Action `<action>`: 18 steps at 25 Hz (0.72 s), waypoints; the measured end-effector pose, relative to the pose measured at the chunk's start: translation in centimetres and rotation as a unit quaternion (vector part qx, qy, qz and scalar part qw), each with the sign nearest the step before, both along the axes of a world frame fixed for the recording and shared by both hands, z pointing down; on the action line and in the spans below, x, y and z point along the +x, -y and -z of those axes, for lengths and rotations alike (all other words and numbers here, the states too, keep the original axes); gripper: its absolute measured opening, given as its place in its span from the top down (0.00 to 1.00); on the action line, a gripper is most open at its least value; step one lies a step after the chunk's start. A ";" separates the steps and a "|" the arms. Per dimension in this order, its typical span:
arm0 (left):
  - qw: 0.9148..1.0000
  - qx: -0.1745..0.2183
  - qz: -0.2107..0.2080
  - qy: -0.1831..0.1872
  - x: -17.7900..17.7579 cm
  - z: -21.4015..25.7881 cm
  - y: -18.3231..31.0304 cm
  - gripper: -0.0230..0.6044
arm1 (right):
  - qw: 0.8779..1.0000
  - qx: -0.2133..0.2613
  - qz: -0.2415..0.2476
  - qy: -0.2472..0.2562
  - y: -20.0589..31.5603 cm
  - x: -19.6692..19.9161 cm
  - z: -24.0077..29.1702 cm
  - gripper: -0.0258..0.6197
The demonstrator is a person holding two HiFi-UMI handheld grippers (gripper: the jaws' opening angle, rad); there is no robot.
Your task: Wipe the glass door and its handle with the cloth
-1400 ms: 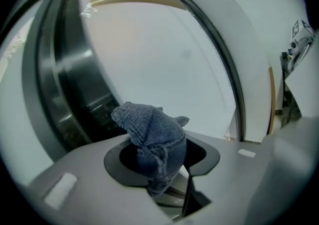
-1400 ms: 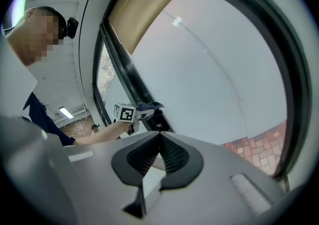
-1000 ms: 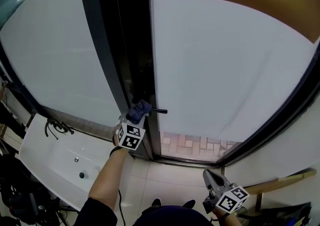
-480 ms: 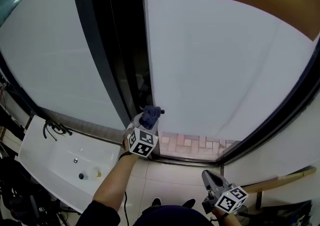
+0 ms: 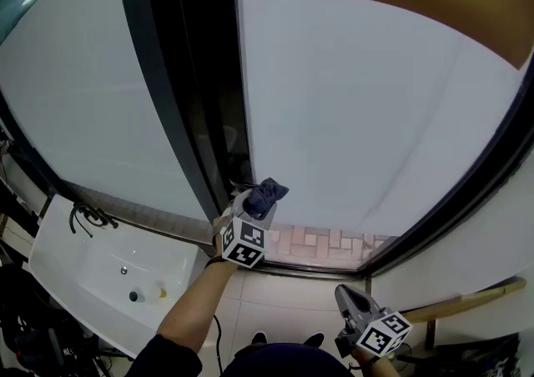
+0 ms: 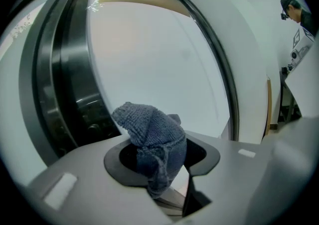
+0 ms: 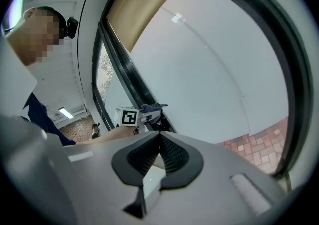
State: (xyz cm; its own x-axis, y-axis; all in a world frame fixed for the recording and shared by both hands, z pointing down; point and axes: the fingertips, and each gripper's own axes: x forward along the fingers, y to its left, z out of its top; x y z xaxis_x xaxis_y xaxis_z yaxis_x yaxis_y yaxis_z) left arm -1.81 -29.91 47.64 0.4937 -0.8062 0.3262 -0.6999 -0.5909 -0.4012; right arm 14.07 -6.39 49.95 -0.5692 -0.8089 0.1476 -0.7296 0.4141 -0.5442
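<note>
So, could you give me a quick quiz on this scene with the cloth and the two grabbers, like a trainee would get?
1. Which one holds the cloth: A, the left gripper; B, the right gripper; C, neither?
2. True or false: the right gripper's jaws stand wide apart.
3. Fill in: the cloth is dark ___.
Key: 1 A. 2 false, they are together with nothing between them. 3 blue.

cloth (image 6: 149,134) blue-grey knit; door frame (image 5: 158,92) seemingly black.
</note>
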 end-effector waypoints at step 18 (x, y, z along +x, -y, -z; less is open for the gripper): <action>0.991 -0.038 0.125 -0.018 -8.3 -2.0 3.1 0.69 | 1.000 -0.009 0.012 -0.006 0.1 -1.1 -0.5 0.96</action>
State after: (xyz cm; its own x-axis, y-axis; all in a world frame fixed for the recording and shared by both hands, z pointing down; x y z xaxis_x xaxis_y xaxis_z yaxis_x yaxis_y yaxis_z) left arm -10.09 -33.05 49.66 0.2939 -0.8785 0.3767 -0.8414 -0.4248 -0.3340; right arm 13.01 -6.49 50.47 -0.5859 -0.7926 0.1688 -0.7269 0.4219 -0.5419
